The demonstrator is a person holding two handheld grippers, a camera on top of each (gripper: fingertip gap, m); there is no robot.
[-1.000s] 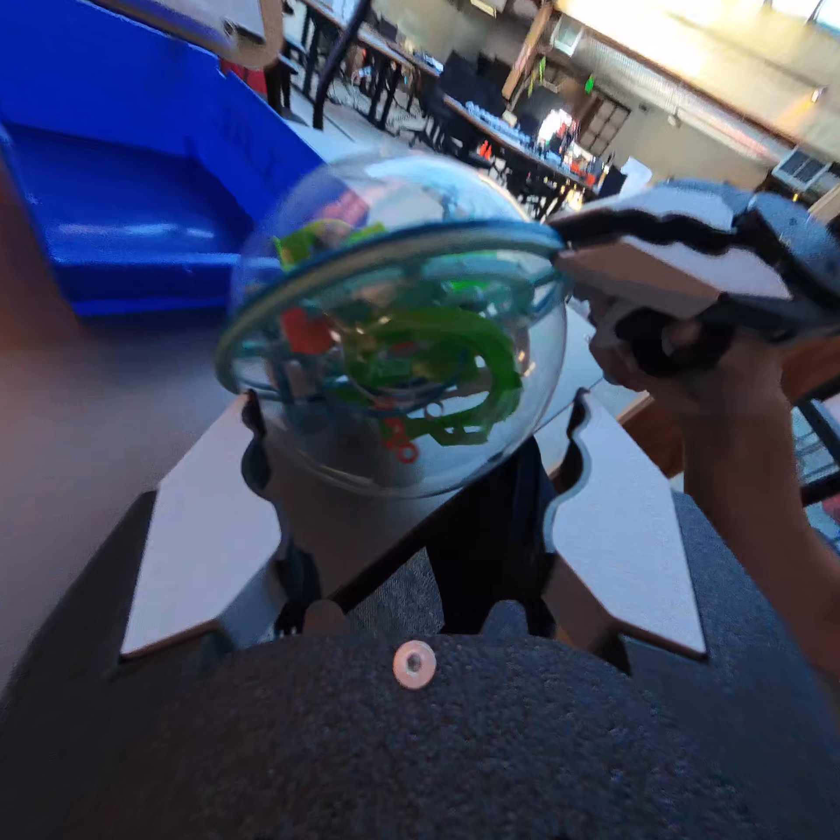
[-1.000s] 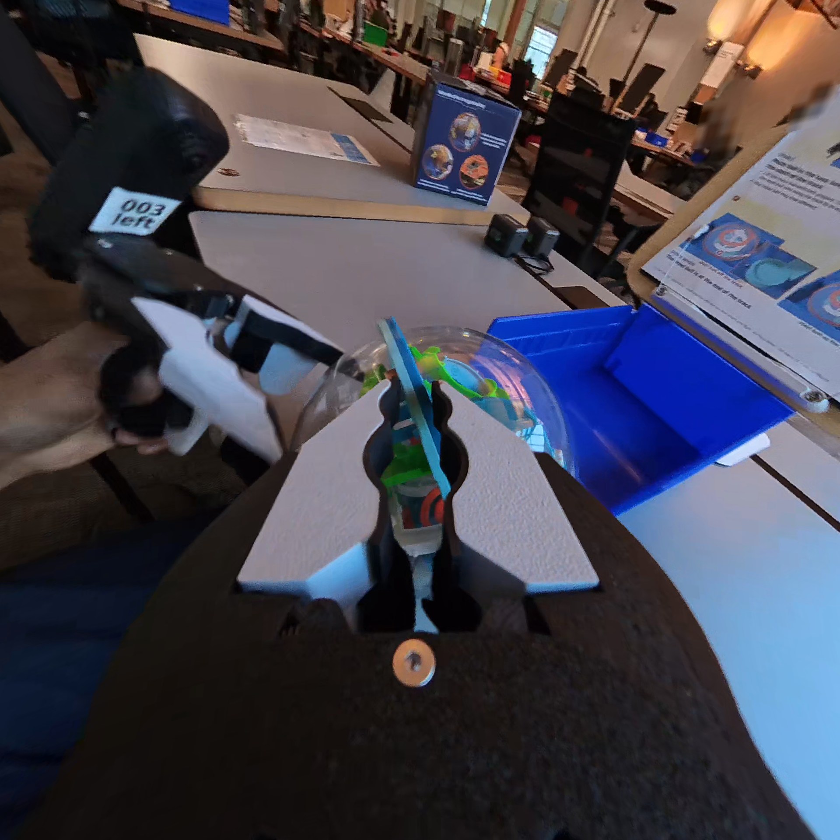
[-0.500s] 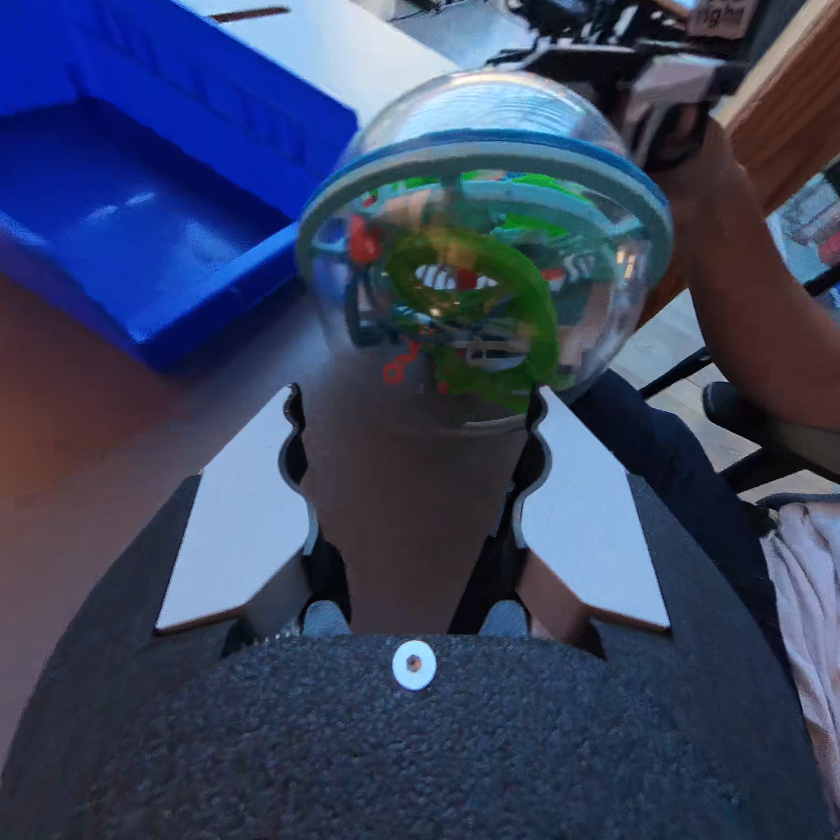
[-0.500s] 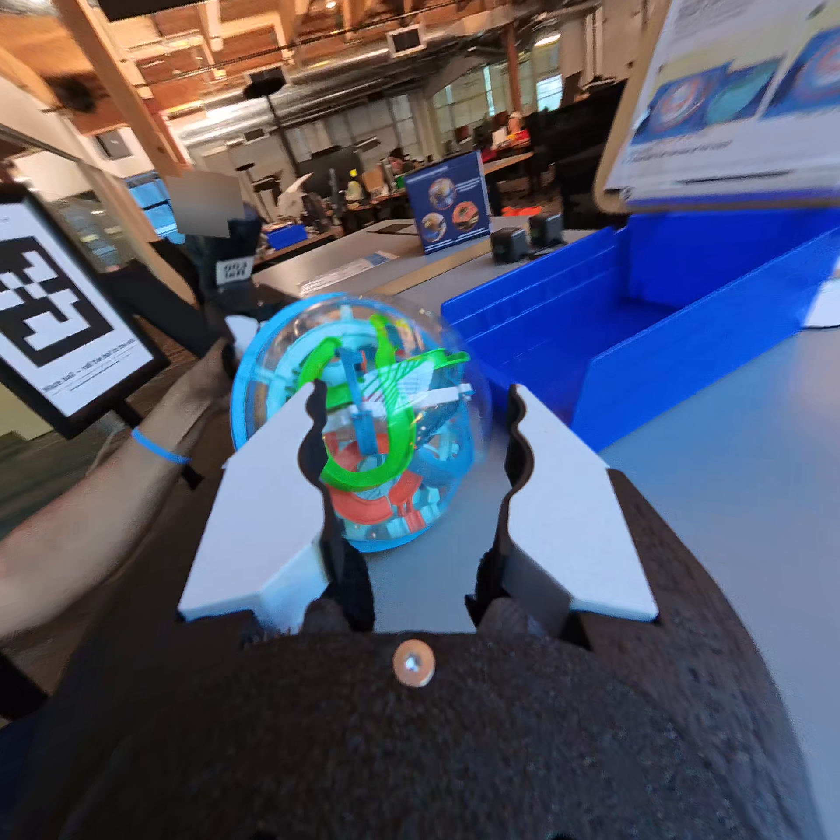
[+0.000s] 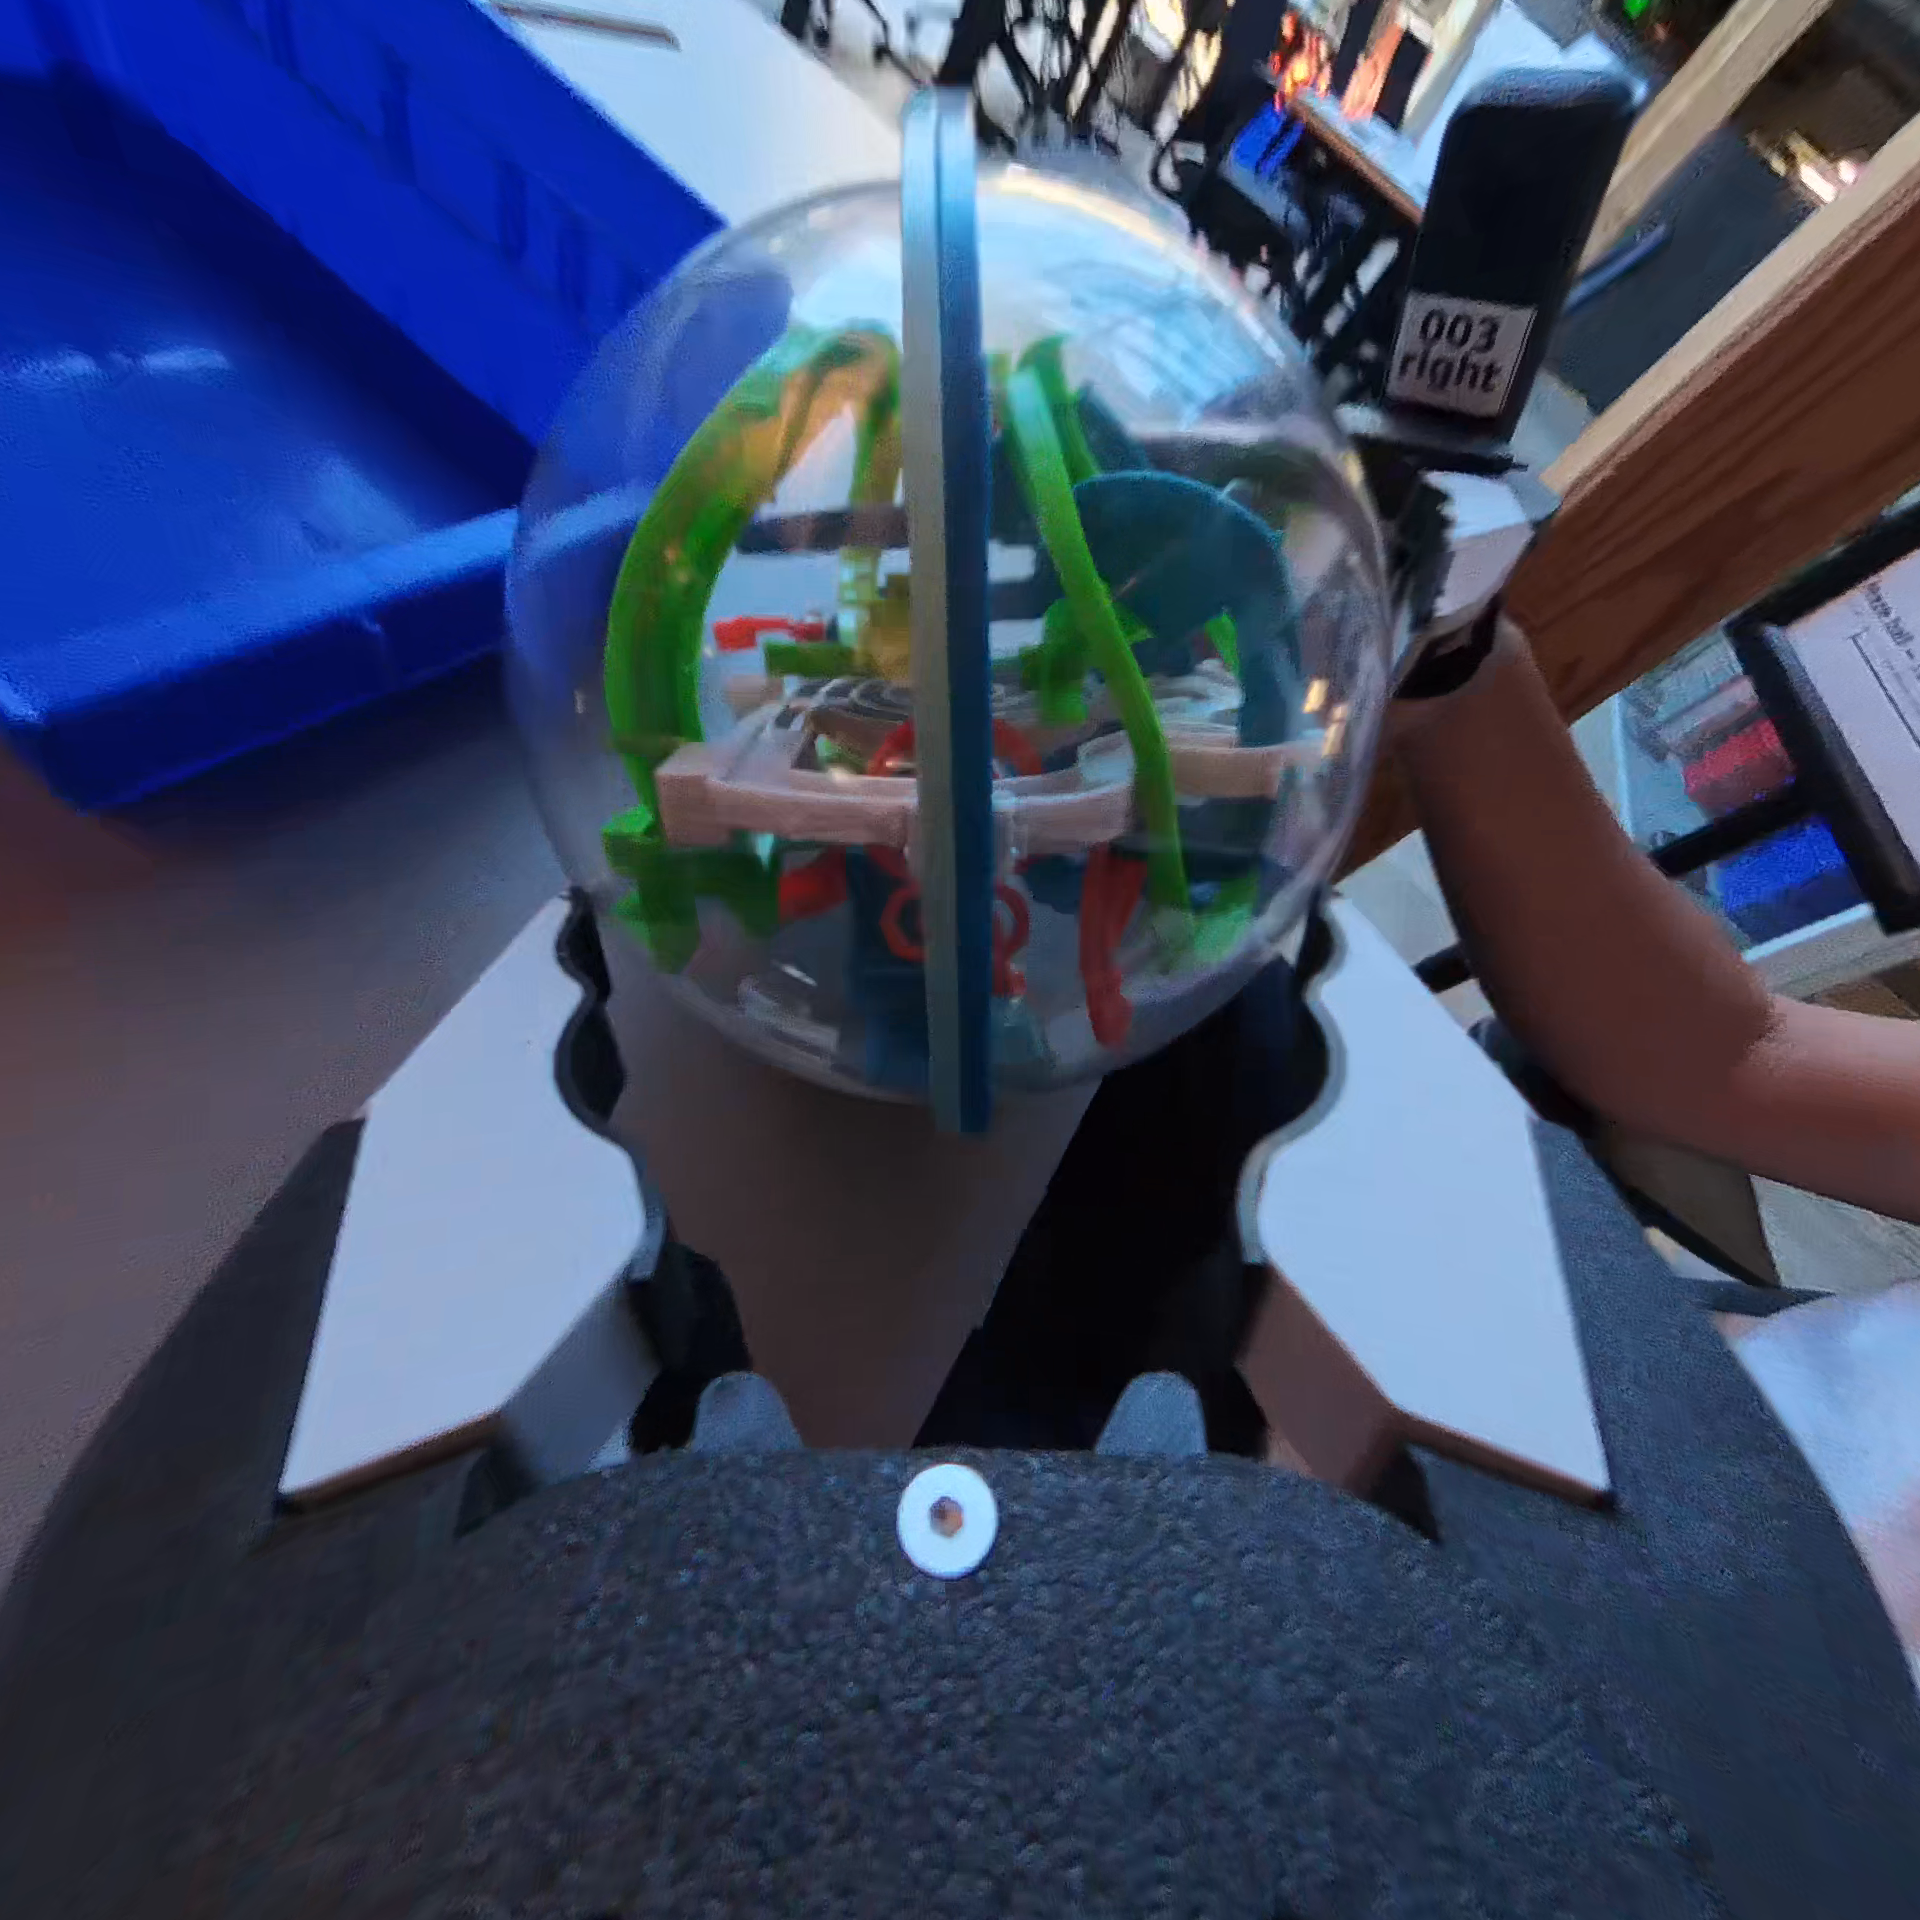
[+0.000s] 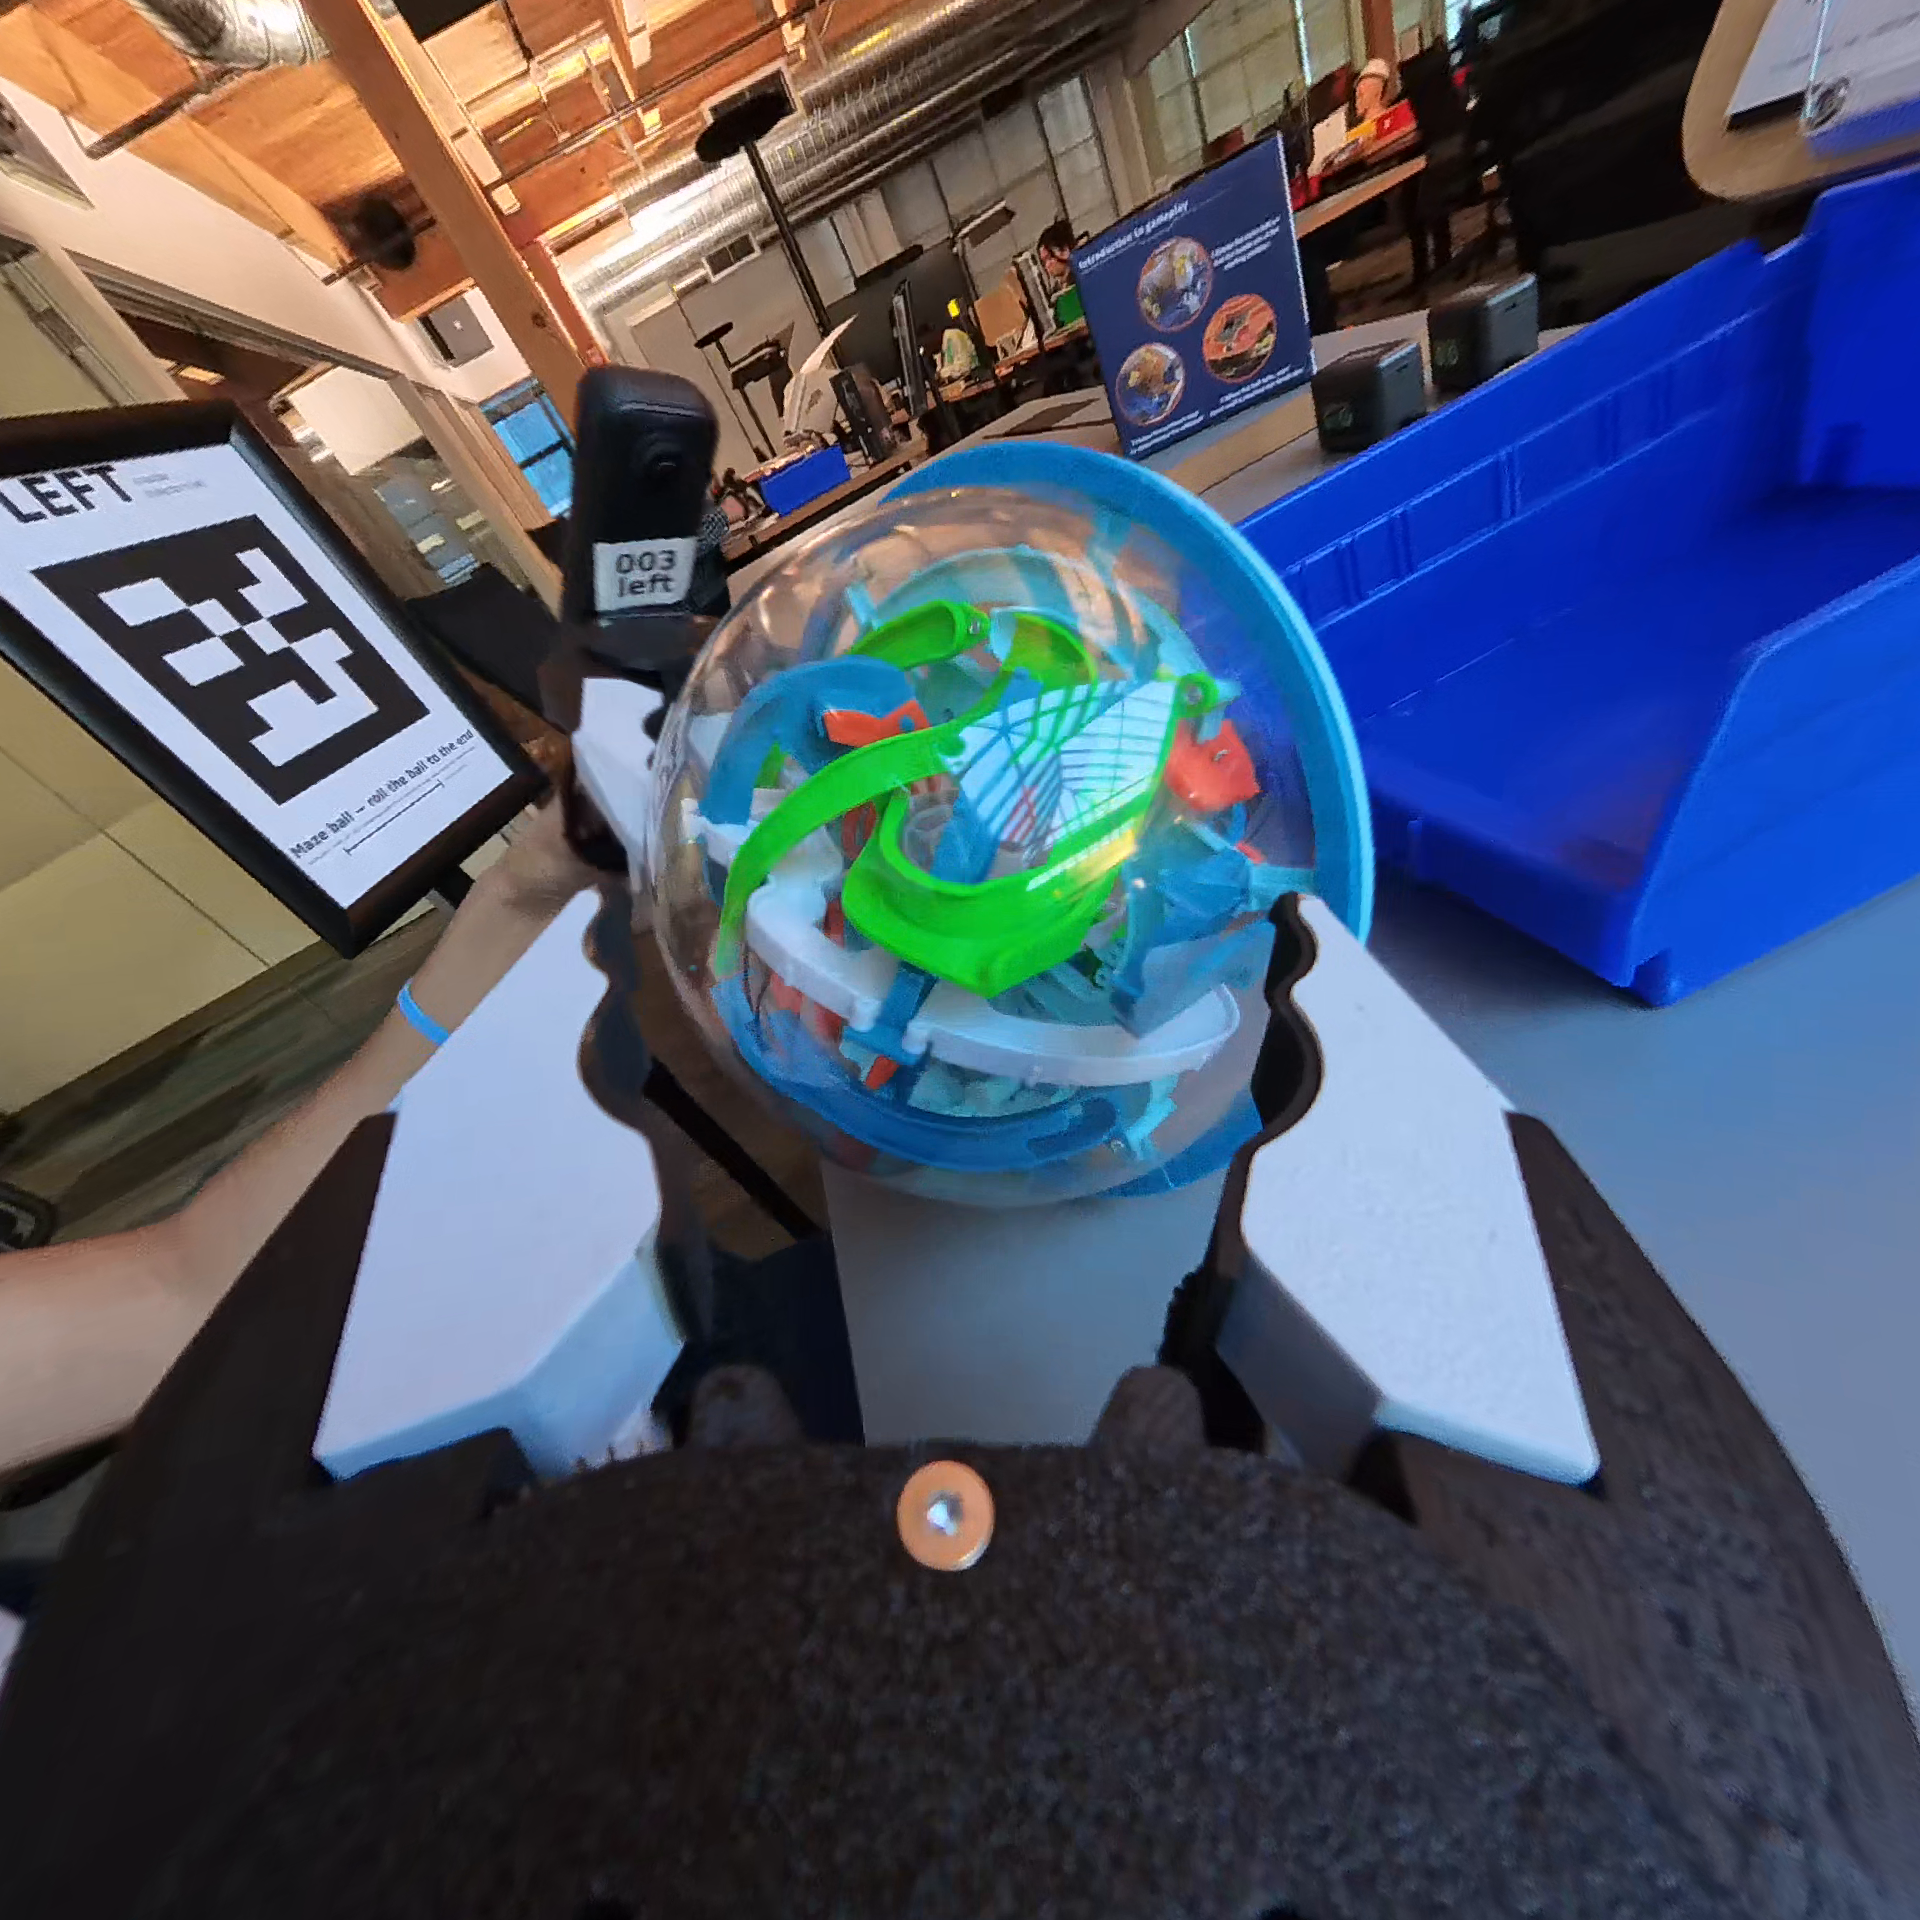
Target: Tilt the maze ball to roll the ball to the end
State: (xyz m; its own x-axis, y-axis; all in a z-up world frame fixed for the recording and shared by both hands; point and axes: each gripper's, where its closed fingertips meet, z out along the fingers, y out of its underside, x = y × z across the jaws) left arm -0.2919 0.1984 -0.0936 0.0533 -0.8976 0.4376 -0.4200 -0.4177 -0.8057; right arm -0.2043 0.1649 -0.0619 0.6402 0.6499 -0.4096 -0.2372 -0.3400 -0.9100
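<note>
Twice clamped, jaws spread wide, on maze ball (image 5: 790,623) by left gripper (image 5: 951,935) and right gripper (image 6: 951,925). Cannot make out inner ball among coloured tracks (image 6: 935,894). Beside blue bin (image 5: 270,665), cropped by frame edge.

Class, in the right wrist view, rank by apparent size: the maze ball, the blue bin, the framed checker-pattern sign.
1. Blue bin, though cut off at the edge.
2. Maze ball, nearest the camera, so enlarged.
3. Framed sign, also cropped; close to the ball, so this order is unsure.

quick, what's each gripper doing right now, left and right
Left gripper: spread wide, fingertips against the maze ball.
Right gripper: spread wide, cradling the same ball.
</note>
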